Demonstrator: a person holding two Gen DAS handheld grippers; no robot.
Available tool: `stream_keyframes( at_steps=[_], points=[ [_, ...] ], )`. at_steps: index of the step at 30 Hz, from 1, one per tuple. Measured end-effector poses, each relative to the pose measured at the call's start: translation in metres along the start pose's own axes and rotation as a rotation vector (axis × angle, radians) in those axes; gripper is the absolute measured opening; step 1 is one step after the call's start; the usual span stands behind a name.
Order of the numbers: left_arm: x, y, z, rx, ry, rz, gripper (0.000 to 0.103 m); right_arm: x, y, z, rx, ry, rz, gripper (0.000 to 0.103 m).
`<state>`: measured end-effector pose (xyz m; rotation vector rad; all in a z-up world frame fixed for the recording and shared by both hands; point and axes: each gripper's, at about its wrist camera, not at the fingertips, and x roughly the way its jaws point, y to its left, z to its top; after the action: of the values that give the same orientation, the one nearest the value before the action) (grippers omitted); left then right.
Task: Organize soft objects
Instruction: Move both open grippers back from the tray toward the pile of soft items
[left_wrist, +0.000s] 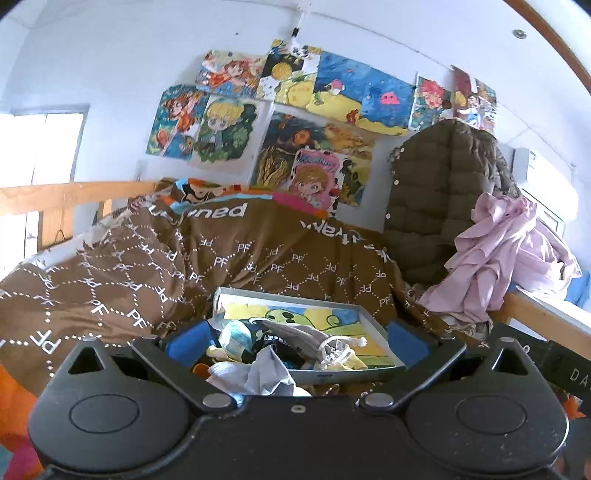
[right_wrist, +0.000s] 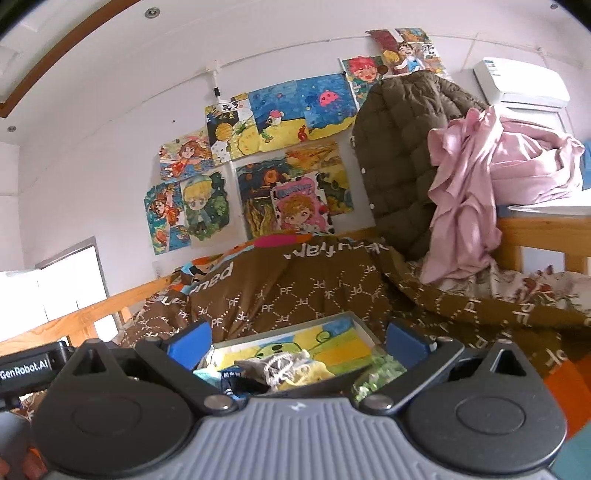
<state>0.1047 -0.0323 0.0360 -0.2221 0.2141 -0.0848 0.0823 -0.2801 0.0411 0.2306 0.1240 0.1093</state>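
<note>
A shallow grey box (left_wrist: 288, 295) (right_wrist: 284, 329) with a colourful painting on its bottom lies on the brown "PF" quilt (left_wrist: 184, 266) (right_wrist: 314, 291). Soft things are heaped at its near end: a grey drawstring pouch (left_wrist: 314, 339) (right_wrist: 280, 365), a pale crumpled cloth (left_wrist: 258, 373) and dark and yellow pieces. My left gripper (left_wrist: 295, 341) is open wide, its blue pads (left_wrist: 188, 339) on either side of the heap. My right gripper (right_wrist: 297, 341) is open as well, its pads (right_wrist: 404, 339) flanking the box without pressing on it. A clear bag of green bits (right_wrist: 376, 371) lies by its right finger.
An olive puffer jacket (left_wrist: 436, 184) (right_wrist: 399, 147) hangs at the back right. Pink cloth (left_wrist: 506, 251) (right_wrist: 480, 192) drapes over a wooden bed frame (right_wrist: 535, 229). A wooden rail (left_wrist: 55, 195) runs along the left. Drawings cover the wall (left_wrist: 295, 122). The left gripper's body (right_wrist: 26, 365) shows at the right view's left edge.
</note>
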Motion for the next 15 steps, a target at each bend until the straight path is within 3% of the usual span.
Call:
stream_keyframes(
  at_steps=[9, 15],
  points=[
    [-0.023, 0.007, -0.013, 0.033, -0.013, -0.028, 0.102, -0.020, 0.014, -0.013, -0.040, 0.040, -0.037, 0.103],
    [-0.024, 0.011, -0.027, 0.044, 0.031, -0.036, 0.102, -0.025, 0.017, -0.024, -0.051, 0.071, -0.071, 0.103]
  ],
)
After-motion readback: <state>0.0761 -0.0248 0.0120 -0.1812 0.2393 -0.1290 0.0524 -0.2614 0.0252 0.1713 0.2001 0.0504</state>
